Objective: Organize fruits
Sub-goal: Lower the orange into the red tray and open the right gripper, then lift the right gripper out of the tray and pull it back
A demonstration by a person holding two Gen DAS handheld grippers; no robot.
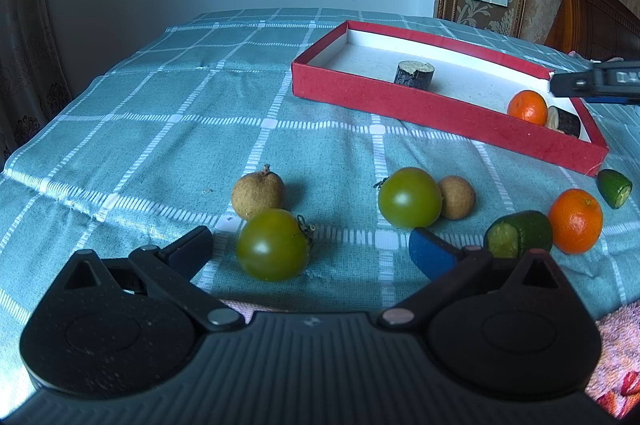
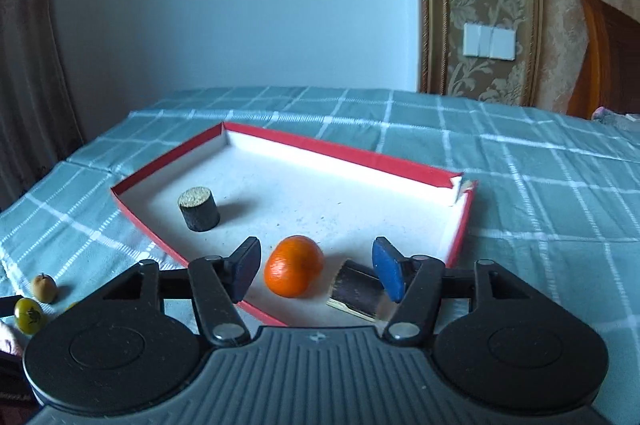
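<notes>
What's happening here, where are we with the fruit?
Fruit is being sorted into the red tray. The right tool is open over the tray's near corner, around an orange that sits on the tray floor beside a dark cut piece; another dark stub stands further in. The left tool is open around a green tomato on the cloth. Two longans, another tomato, an orange and green cut pieces are outside the tray.
</notes>
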